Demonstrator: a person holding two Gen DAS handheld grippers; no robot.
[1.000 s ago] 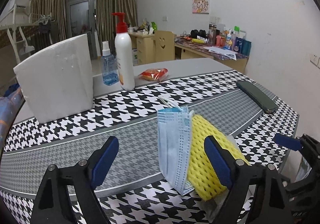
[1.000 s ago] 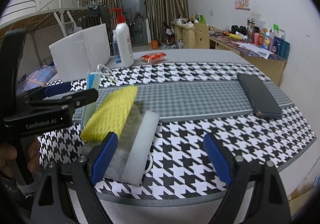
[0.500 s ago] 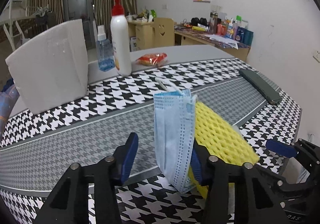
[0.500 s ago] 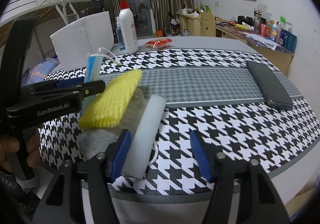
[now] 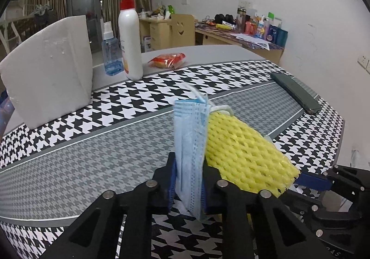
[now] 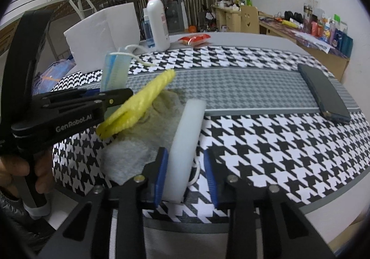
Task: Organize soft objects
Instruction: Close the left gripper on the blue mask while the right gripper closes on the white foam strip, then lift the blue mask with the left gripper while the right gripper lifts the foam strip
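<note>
My left gripper [image 5: 188, 186] is shut on a folded blue face mask [image 5: 190, 143], held upright on edge; the mask also shows in the right wrist view [image 6: 114, 71]. A yellow foam net [image 5: 245, 155] leans against the mask's right side and rests on a grey towel [image 6: 148, 138]. My right gripper [image 6: 186, 178] is nearly closed around a white foam pad [image 6: 187, 143] standing on edge; the left blue pad touches it, the right one stands a small gap off. All lie near the front edge of the houndstooth table [image 5: 92, 143].
A white foam block [image 5: 48, 78] stands at the back left. A white pump bottle [image 5: 130, 37] and a blue spray bottle [image 5: 111, 50] stand behind it. A red snack packet [image 5: 167, 60] lies at the back, a dark phone [image 5: 296, 92] at the right.
Both grippers have closed from wide open: the left one onto the blue mask, the right one around the white foam pad. Both moved forward toward the pile.
</note>
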